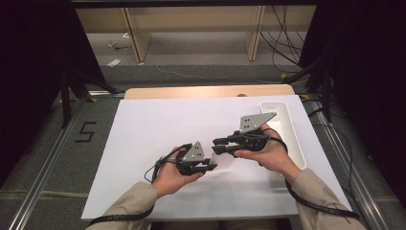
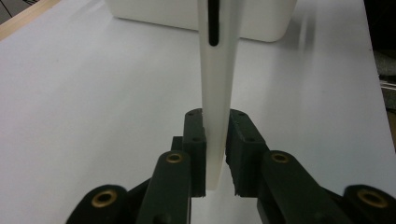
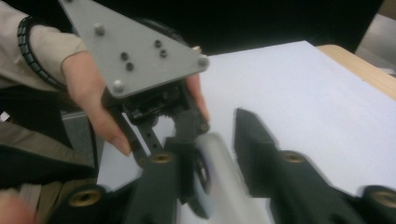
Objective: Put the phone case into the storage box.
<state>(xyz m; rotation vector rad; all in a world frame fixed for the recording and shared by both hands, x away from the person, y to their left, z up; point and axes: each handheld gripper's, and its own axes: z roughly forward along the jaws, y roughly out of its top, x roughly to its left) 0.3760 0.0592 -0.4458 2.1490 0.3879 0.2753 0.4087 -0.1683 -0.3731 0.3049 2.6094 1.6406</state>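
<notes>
Two grippers meet over the middle of the white table [image 1: 143,143], and between them I have a flat white utensil handle [image 2: 215,116], a slim plastic piece with a dark slot near its far end. My left gripper [image 1: 210,165] is clamped on it: in the left gripper view the fingers [image 2: 195,140] press on both faces of the near end. My right gripper [image 1: 218,145] looks to be letting go; in the right gripper view the blurred white piece lies against one finger while the other finger [image 3: 254,140] stands clear of it, so I count that gripper as released. I judge this to be a hand-over, nearly done: the left grip is made, and what is left is to draw the right gripper away and carry the piece on, perhaps to the white tray [image 1: 297,143] at the table's right edge. The handle's long axis runs straight out from the left fingers, slotted end leading toward the tray, thin edge up, held clear of the table.
</notes>
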